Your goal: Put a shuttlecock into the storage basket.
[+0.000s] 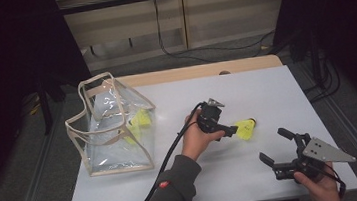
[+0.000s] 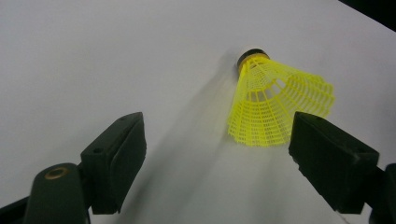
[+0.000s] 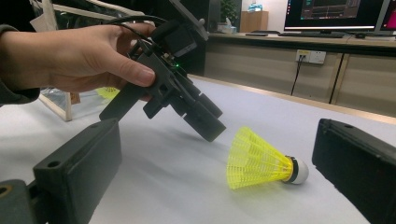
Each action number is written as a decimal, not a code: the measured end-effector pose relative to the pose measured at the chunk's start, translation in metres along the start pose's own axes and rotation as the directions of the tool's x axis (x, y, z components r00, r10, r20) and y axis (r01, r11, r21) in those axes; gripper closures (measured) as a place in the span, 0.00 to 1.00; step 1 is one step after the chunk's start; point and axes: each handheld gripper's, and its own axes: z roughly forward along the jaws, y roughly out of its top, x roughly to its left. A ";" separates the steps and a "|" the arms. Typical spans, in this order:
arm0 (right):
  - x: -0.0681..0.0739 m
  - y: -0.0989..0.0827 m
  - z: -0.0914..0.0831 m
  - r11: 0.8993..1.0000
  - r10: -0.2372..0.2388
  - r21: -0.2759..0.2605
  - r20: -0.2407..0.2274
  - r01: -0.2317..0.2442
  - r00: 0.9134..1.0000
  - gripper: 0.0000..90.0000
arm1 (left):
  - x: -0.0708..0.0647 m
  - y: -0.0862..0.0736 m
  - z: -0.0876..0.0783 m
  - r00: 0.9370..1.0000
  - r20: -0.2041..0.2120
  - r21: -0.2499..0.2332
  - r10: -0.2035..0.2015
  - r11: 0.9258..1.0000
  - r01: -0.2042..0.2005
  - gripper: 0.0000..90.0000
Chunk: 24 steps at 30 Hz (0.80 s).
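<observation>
A yellow shuttlecock (image 1: 245, 129) lies on its side on the white bench (image 1: 266, 91), right of centre, well apart from the clear tote bag (image 1: 111, 125) at the left, which already holds more yellow shuttlecocks (image 1: 138, 122). The left gripper (image 2: 217, 154) reaches for it with fingers apart, one beside the mesh skirt, nothing clamped. The right gripper (image 1: 284, 147) waits nearby, fingers spread and empty. This looks like the pickup step; next the left fingers should straddle the skirt and close gently.
</observation>
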 end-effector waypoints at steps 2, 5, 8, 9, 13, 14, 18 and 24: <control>0.000 0.000 0.000 1.000 0.000 0.000 0.000 0.000 1.000 0.01 | 0.000 0.000 0.002 1.000 0.000 0.002 0.008 1.000 -0.008 0.21; 0.000 0.000 0.000 1.000 -0.001 -0.002 0.004 0.001 1.000 0.01 | -0.001 -0.001 0.005 1.000 0.000 0.006 0.015 1.000 -0.015 0.23; -0.001 0.000 0.000 1.000 -0.001 -0.002 0.005 0.001 1.000 0.01 | -0.001 0.000 0.007 1.000 -0.002 0.005 0.021 1.000 -0.021 0.25; -0.001 0.000 0.000 1.000 -0.002 -0.001 0.004 0.002 1.000 0.01 | -0.001 0.001 0.008 1.000 -0.004 0.005 0.015 1.000 -0.015 0.25; 0.000 0.000 0.000 1.000 -0.001 0.001 0.003 0.001 1.000 0.01 | -0.002 0.002 0.010 1.000 0.000 0.002 0.013 1.000 -0.013 0.26; 0.000 0.000 0.000 1.000 -0.002 -0.001 0.004 0.002 1.000 0.01 | -0.002 0.003 0.011 1.000 0.000 0.002 0.016 1.000 -0.016 0.26; -0.001 0.000 0.000 1.000 -0.002 -0.002 0.004 0.002 1.000 0.01 | -0.004 0.004 0.015 1.000 0.002 0.003 0.012 1.000 -0.012 0.26; -0.001 0.000 0.000 1.000 0.000 -0.003 0.004 0.000 1.000 0.01 | -0.006 0.007 0.019 1.000 0.003 0.004 0.024 1.000 -0.024 0.28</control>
